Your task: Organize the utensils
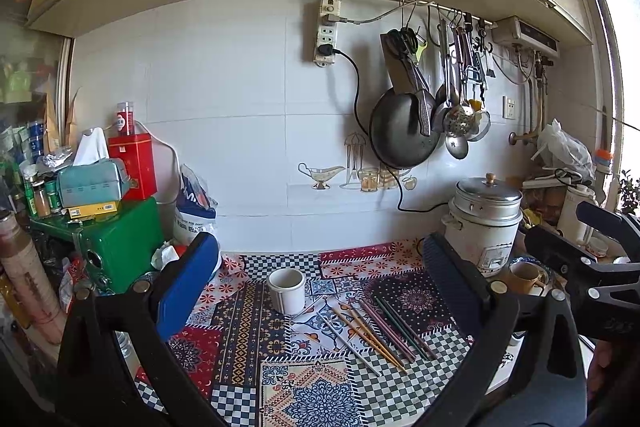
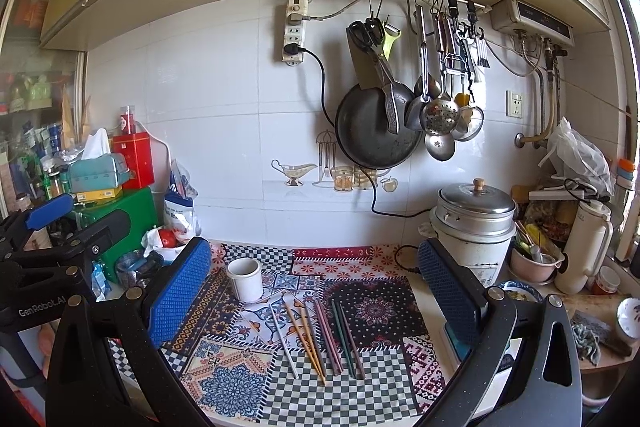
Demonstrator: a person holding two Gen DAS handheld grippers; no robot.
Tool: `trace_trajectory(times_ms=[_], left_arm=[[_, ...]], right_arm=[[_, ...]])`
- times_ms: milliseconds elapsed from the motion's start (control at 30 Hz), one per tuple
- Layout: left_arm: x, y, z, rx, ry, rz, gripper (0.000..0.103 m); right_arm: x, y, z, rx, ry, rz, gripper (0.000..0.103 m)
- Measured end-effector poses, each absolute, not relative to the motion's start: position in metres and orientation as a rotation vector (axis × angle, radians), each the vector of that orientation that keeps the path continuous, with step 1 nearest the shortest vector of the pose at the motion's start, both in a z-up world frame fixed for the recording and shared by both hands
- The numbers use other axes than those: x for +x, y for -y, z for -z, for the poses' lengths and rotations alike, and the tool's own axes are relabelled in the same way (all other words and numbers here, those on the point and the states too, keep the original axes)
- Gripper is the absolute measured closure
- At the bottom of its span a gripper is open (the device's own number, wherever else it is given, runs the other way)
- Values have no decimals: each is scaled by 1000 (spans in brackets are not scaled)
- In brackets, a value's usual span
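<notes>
Several coloured chopsticks [image 1: 376, 331] [image 2: 320, 337] lie side by side on the patterned patchwork cloth [image 1: 256, 327] [image 2: 380, 391]. A white ceramic cup [image 1: 286, 290] [image 2: 245, 279] stands upright just left of and behind them, and looks empty. My left gripper [image 1: 320, 283] hovers above the cloth, open, nothing between its blue pads. My right gripper [image 2: 316, 287] is likewise open and empty over the chopsticks. The other gripper shows at the right edge of the left wrist view and at the left edge of the right wrist view.
A rice cooker [image 1: 482, 223] [image 2: 472, 227] stands at the back right with a cord behind it. A green box [image 1: 120, 247] stacked with a tissue box and red tin crowds the left. Pan and ladles [image 2: 400, 119] hang on the tiled wall. Bowls and a thermos [image 2: 584, 247] sit right.
</notes>
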State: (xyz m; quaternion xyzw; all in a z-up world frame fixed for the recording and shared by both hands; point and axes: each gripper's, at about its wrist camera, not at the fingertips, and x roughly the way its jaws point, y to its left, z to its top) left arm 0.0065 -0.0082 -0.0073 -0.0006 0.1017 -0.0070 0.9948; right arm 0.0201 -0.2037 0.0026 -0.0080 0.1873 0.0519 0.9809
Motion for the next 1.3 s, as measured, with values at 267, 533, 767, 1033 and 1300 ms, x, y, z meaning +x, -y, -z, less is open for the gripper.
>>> trace_trajectory(times_ms=[267,533,767,1033,1300], left_arm=[[6,7,7,-2,-202,16,0],[7,7,6,-1,-201,15,0],[8,8,6,0,-204,9,0],[22,5,8,-5,-223,7,0],[48,4,24,-9,-269,8,0]], right_arm=[[21,204,-4,-17,-378,-104,0],[23,205,-7,-16,-383,-102,0],[24,203,-4,-15,-388,-104,0],[35,201,5,-18,-411,-103,0],[54,204,20,-19,-453,-97,0]])
